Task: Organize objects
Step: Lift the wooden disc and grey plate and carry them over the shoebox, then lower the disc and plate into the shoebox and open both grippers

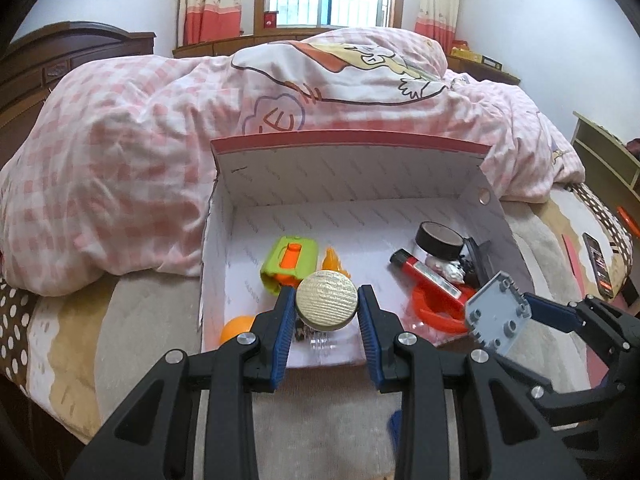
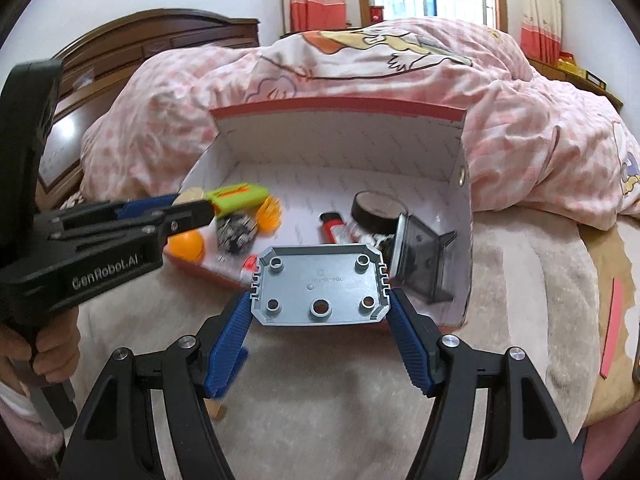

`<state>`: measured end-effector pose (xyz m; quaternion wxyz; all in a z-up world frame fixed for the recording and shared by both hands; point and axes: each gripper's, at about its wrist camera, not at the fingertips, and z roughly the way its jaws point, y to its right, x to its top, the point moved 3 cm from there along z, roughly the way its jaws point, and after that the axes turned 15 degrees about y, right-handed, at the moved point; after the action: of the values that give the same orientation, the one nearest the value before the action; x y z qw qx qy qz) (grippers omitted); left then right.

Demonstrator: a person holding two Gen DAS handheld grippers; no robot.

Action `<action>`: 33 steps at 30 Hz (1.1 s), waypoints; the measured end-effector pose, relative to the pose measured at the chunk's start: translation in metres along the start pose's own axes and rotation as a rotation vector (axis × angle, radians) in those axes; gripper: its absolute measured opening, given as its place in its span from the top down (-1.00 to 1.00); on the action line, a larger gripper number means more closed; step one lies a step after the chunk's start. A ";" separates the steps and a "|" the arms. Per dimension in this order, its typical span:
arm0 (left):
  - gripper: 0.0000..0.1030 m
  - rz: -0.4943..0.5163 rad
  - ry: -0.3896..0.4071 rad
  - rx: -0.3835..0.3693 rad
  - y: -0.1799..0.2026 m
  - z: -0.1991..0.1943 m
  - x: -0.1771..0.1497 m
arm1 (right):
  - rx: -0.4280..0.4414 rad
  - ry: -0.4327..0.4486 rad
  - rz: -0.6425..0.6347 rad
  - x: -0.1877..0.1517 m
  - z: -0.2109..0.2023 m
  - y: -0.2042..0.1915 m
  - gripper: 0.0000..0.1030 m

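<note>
My left gripper [image 1: 326,304] is shut on a clear jar with a gold lid [image 1: 326,299] and holds it over the near edge of a white cardboard box [image 1: 344,168] on the bed. My right gripper [image 2: 320,296] is shut on a grey plastic plate [image 2: 320,286] with round holes, just above the box's near edge. The plate also shows in the left wrist view [image 1: 498,314]. The left gripper appears in the right wrist view [image 2: 188,210] with the jar [image 2: 236,232] below its fingers.
Inside the box lie a green and orange toy [image 1: 288,260], an orange ball [image 1: 236,328], a red tube [image 1: 428,274], a black-lidded jar [image 1: 438,240], an orange ring [image 1: 436,308] and a dark clear box [image 2: 420,252]. A pink checked quilt [image 1: 120,168] is heaped behind. A phone [image 1: 598,260] lies right.
</note>
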<state>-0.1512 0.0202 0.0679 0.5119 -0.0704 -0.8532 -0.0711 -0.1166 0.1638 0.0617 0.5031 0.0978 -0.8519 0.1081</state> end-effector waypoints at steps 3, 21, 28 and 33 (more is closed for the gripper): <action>0.40 -0.002 0.000 0.006 0.001 0.011 0.004 | -0.020 0.014 0.015 0.006 0.006 0.006 -0.36; 0.40 0.009 0.025 0.104 -0.004 0.071 0.016 | -0.202 0.114 0.005 0.037 0.059 0.029 -0.36; 0.40 0.012 0.003 0.106 -0.004 0.086 0.012 | -0.207 0.113 -0.001 0.037 0.068 0.030 -0.35; 0.40 0.011 -0.012 0.109 -0.004 0.095 0.012 | -0.206 0.105 0.004 0.035 0.074 0.032 -0.36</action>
<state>-0.2396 0.0348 0.0338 0.5103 -0.0477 -0.8584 -0.0213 -0.2038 0.1720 0.0551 0.5541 0.0382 -0.8312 0.0256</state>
